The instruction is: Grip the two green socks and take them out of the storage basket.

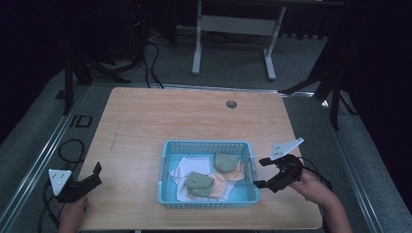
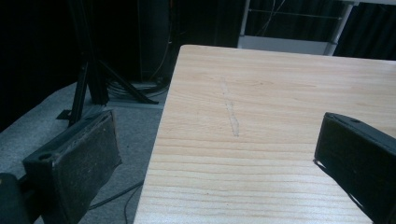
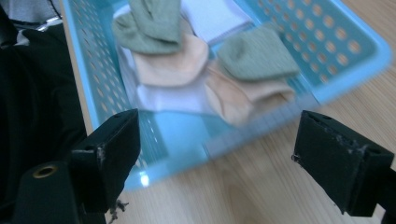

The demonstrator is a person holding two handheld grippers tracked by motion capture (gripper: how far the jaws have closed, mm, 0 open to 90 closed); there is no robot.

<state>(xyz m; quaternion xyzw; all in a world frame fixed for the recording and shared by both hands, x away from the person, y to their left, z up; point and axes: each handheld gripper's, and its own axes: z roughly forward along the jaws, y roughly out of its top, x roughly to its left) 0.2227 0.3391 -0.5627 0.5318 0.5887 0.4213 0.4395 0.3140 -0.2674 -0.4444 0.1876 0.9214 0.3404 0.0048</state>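
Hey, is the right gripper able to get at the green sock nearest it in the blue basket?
Probably yes. The right gripper is open beside the blue basket, facing in, and the green sock lies on top uncovered; only the low basket wall stands between.

No text, label, brand, number or sign can be read anywhere: none on the light blue perforated plastic basket (image 1: 208,146) just ahead of the right gripper (image 1: 263,172), nor on the pale wooden table (image 1: 145,121).
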